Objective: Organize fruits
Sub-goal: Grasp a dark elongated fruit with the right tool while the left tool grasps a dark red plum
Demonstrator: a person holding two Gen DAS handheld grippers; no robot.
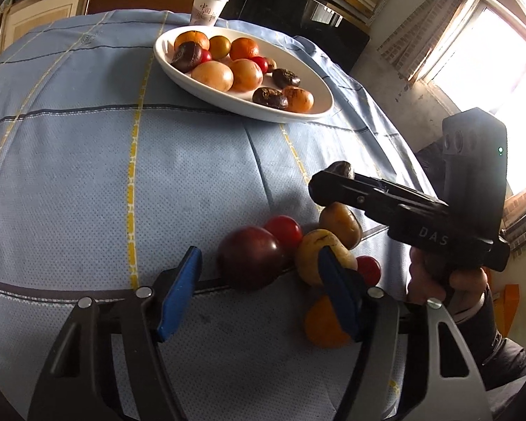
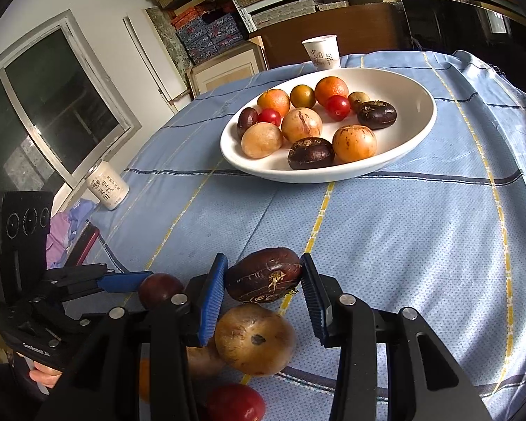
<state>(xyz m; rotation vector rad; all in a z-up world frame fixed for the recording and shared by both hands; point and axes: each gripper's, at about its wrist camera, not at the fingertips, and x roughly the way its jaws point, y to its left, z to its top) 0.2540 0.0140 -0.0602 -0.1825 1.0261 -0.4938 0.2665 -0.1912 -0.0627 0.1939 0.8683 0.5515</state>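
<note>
Chestnut (image 2: 263, 275) | long axis crosswise (level) | right fingers (image 2: 212, 298) gripping | left fingers (image 1: 180, 293) open

"DAS" on the right gripper (image 1: 328, 184)

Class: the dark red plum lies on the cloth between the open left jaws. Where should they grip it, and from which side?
Grip the dark red plum across its widest middle, coming down from above and the near side. It is round and smooth, and fruit crowds its right, so only centred pads should hold.

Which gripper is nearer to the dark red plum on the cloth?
Left. The left gripper has the plum between its open fingers; the right gripper holds a dark brown fruit beyond it.
</note>
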